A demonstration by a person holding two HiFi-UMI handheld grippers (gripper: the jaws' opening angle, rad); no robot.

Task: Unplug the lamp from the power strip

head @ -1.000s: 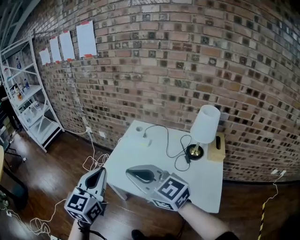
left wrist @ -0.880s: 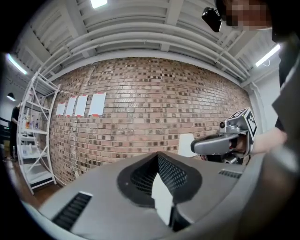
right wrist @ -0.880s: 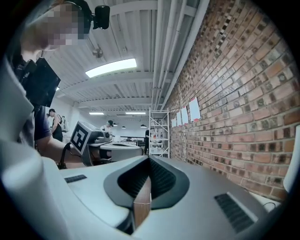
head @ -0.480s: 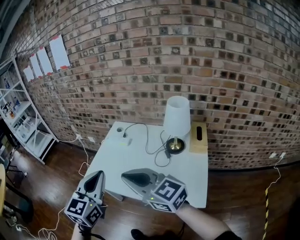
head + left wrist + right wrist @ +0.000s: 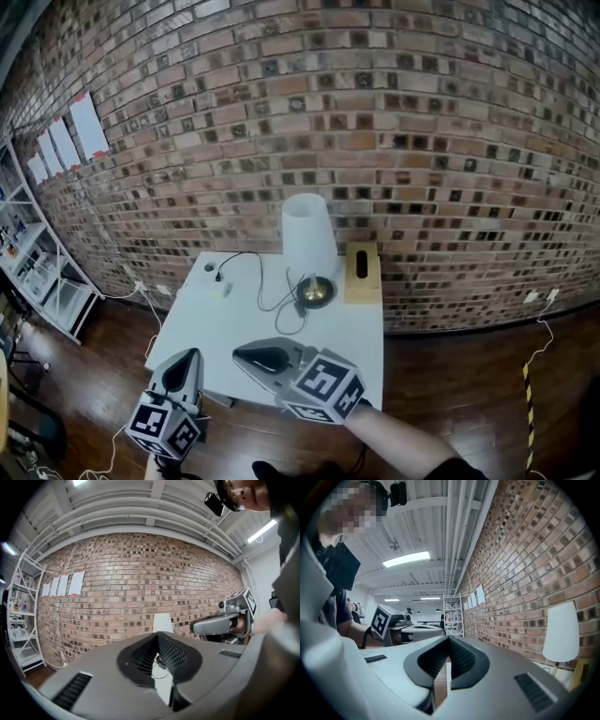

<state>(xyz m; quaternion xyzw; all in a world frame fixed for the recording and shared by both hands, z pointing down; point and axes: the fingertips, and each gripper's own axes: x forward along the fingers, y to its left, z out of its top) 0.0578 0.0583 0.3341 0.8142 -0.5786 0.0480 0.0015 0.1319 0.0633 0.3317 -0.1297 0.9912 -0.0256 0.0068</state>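
Lamp with smooth white tapered shade stands well beyond grey left gripper and right gripper, both closed, empty.

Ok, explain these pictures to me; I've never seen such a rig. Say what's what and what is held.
There is no robot here: a person carries hand-held tongs in each hand. The wide picture comes from a camera on the person's head, looking down. The left tongs and right tongs show at the bottom, each with a marker cube. The other two pictures come from cameras riding on each pair, looking along its jaws. Both pairs are shut and hold nothing. Ahead, against a brick wall, a white table bears a lamp, its black cord running to a small power strip, and a tan box.
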